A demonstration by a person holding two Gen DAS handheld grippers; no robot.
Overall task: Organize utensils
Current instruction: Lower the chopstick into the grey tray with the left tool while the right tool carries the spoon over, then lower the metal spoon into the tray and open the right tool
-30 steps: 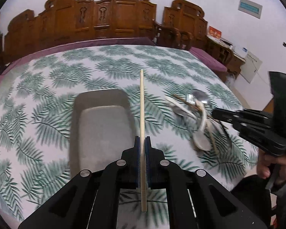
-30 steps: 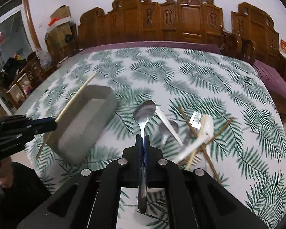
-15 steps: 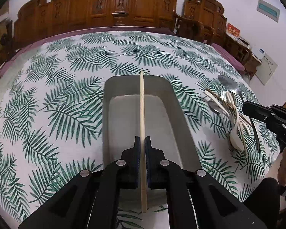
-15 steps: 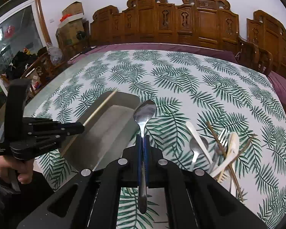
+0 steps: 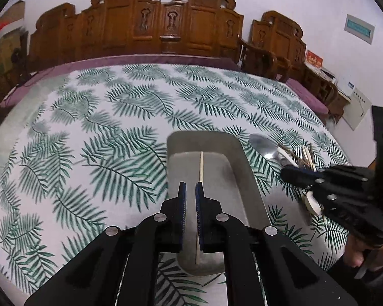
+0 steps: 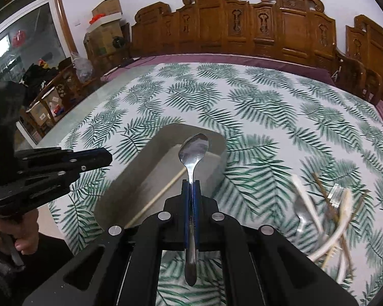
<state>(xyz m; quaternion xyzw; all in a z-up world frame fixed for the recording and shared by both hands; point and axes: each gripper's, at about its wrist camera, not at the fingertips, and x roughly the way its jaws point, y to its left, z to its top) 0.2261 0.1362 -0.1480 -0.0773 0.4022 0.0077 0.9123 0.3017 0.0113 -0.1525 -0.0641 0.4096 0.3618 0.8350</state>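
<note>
A grey oblong tray (image 5: pixel 206 135) (image 6: pixel 166 127) sits on the leaf-print table. A single wooden chopstick (image 5: pixel 201 168) (image 6: pixel 163 191) lies lengthwise inside it. My left gripper (image 5: pixel 189 185) (image 6: pixel 107 156) hovers over the tray's near end, its blue pads a narrow gap apart with nothing between them. My right gripper (image 6: pixel 190 182) (image 5: pixel 284 172) is shut on the handle of a metal spoon (image 6: pixel 194 149) (image 5: pixel 261 144), whose bowl hangs over the tray's far end. To the right of the tray lies a pile of utensils (image 6: pixel 326 209) (image 5: pixel 303 153): white spoons, a fork and brown chopsticks.
The tablecloth (image 5: pixel 120 137) stretches wide to the left of the tray and beyond it. Carved wooden chairs (image 5: pixel 166 25) line the far edge. A person's hands (image 6: pixel 20 239) (image 5: pixel 355 255) hold the gripper handles at the near table edge.
The left gripper let go of the chopstick, which now lies in the tray, and its pads have parted slightly. The right gripper carried the spoon left, from beside the pile to above the tray.
</note>
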